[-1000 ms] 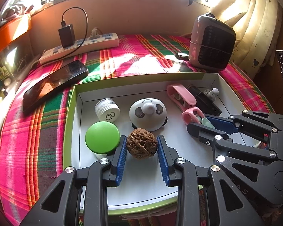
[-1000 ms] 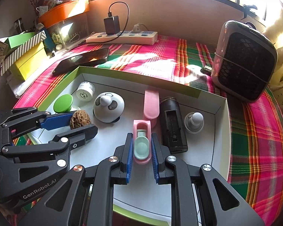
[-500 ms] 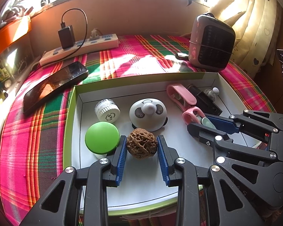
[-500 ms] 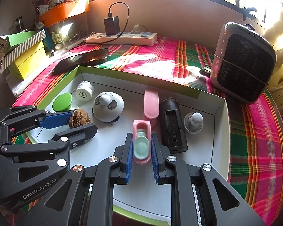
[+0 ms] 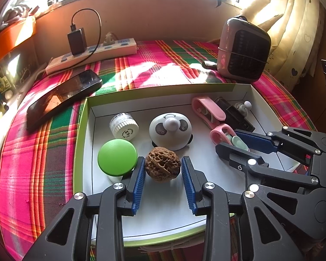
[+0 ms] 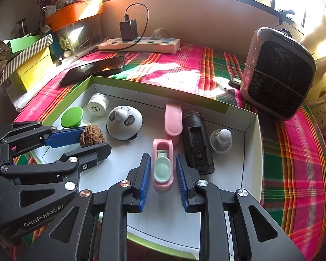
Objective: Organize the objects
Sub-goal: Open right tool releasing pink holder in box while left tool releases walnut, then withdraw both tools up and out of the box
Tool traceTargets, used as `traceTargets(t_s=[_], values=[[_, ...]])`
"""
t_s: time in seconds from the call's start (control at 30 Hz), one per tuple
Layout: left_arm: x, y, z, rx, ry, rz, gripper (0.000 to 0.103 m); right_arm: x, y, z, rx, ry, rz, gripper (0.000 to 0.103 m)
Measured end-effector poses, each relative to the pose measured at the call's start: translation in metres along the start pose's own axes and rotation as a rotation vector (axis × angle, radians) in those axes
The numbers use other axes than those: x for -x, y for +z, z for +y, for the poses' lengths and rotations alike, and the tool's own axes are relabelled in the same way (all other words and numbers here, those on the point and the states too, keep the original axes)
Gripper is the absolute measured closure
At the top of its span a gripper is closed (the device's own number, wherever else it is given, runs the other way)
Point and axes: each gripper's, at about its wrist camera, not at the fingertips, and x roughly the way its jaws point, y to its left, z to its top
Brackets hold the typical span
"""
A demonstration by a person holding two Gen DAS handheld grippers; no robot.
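A white tray with a green rim holds several small things. My left gripper stands around a brown walnut on the tray floor, with small gaps at both pads. My right gripper stands around a small pink case with a mint piece, gaps showing on both sides. Both objects rest on the tray.
In the tray: a green round cap, a white jar, a panda-faced dome, a pink clip, a black block, a white knob. Beyond it lie a phone, a power strip and a heater on the plaid cloth.
Both grippers' jaws have opened a little: the left has let go of the walnut and the right has let go of the pink case. Both objects stay in place.
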Motion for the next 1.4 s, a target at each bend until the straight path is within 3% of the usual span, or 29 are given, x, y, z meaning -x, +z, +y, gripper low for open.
traceTargets(t_s=[1.4], values=[[0.060,-0.024,-0.009,-0.013,-0.024,-0.113,0.063,0.057,-0.020,0.006,-0.035,-0.004,-0.098,0.073]])
